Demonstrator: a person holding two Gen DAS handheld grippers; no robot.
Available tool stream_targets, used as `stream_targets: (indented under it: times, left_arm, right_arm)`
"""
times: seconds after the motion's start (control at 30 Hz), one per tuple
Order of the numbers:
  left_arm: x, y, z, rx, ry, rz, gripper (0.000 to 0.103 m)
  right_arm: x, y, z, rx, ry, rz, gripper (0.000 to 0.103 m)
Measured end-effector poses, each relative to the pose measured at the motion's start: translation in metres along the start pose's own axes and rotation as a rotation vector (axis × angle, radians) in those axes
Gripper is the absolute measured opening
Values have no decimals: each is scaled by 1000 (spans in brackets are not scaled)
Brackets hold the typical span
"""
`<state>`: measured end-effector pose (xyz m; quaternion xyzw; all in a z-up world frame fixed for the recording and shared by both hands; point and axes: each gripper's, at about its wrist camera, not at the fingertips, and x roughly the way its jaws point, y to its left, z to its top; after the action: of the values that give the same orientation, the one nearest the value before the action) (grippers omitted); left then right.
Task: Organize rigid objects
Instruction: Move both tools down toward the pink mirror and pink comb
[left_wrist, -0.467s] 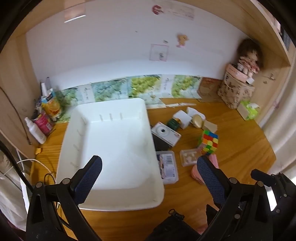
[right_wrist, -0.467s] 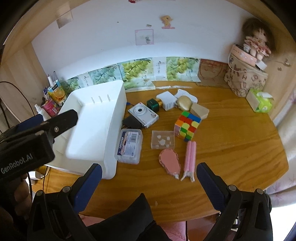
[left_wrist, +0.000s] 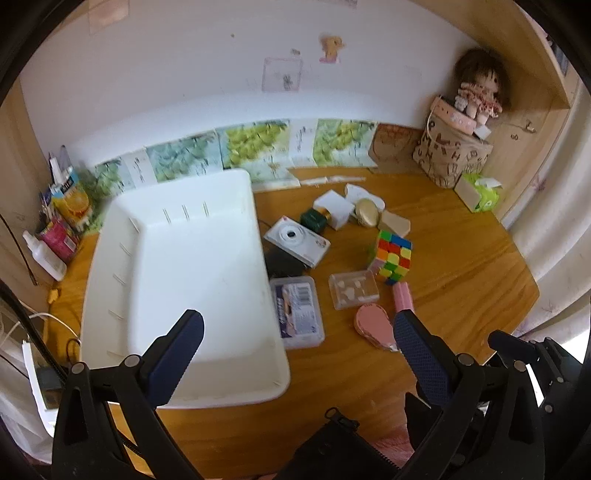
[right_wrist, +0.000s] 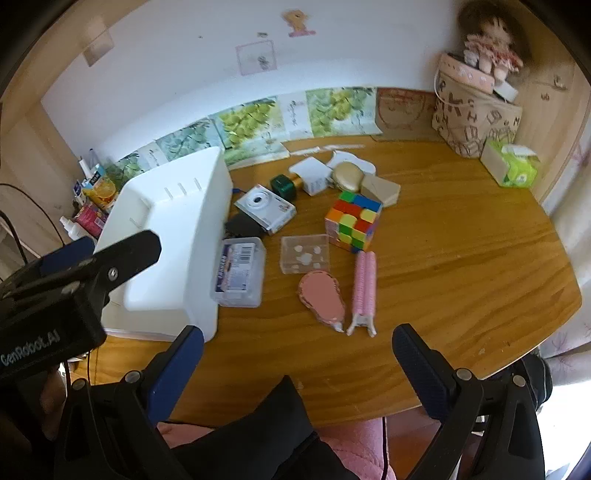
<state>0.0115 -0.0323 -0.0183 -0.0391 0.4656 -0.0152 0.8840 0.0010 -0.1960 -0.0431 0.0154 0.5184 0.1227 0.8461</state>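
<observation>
A large empty white bin (left_wrist: 184, 258) (right_wrist: 173, 236) stands on the wooden desk at the left. Right of it lie a white camera (left_wrist: 297, 240) (right_wrist: 266, 206), a clear labelled box (left_wrist: 297, 312) (right_wrist: 238, 271), a small clear case (left_wrist: 352, 290) (right_wrist: 304, 254), a colourful cube (left_wrist: 393, 254) (right_wrist: 352, 219), a pink oval comb (left_wrist: 373, 325) (right_wrist: 321, 297) and a pink ribbed clip (right_wrist: 364, 288). My left gripper (left_wrist: 295, 339) is open and empty above the bin's near right corner. My right gripper (right_wrist: 295, 354) is open and empty over the desk's front edge.
Behind the camera lie a green box (right_wrist: 282, 186), a white box (right_wrist: 312, 175), a gold compact (right_wrist: 349, 177) and a beige block (right_wrist: 380, 190). A lettered bag with a doll (right_wrist: 476, 110) and a tissue pack (right_wrist: 511, 166) stand at the back right. Bottles (left_wrist: 55, 229) crowd the left.
Both grippers have moved a little forward and right toward the objects; the view of the desk has shifted. Nothing has been picked up and no object has moved.
</observation>
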Motion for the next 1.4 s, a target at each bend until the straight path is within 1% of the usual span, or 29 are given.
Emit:
stream_targets:
  times: [0.2,0.23,0.27,0.47,0.5,0.57,0.6,0.73,0.8,0.87,0.93,1.0,1.1,1.3,1.4]
  left_arm:
    - [12,-21,-4,-12,87,37,102]
    - [19,-22,0,-12,70,46,102]
    - [23,-24,0,-23,107,63,102]
    - [43,-41,0,-105,210,96,102]
    - [44,-43,1,-123,225,88,102]
    - [48,-48,2,-157,252,100,102]
    - [50,-50,1,-170,262,105,102]
    - [62,-57,-1,-247,304,115,102]
    - [69,-59,-4,-287,321,113,102]
    - [76,-62,-7,-328,341,108,102]
    - [84,-65,-11,-364,361,106,101]
    - [91,-67,-14,-396,370,98,101]
    - [100,-70,-17,-436,375,105,101]
    - [120,-74,-23,-504,398,99,101]
    - [131,-74,-24,-517,420,112,100]
  right_arm:
    - [20,-29,5,29,96,48,102]
    - [23,-34,6,32,112,58,102]
    - [27,-39,6,33,128,67,102]
    - [46,-77,21,42,222,119,102]
    - [49,-81,22,41,239,127,101]
    - [58,-91,28,38,282,143,95]
    - [63,-97,31,39,305,148,93]
    - [78,-110,40,7,379,172,93]
    - [86,-115,45,-17,409,188,89]
    - [95,-120,51,-30,436,200,88]
    - [104,-124,58,-37,458,204,88]
    - [112,-128,64,-47,478,205,83]
    - [123,-134,75,-66,500,215,80]
    - [144,-131,99,-125,496,214,80]
    - [153,-128,105,-156,504,203,80]
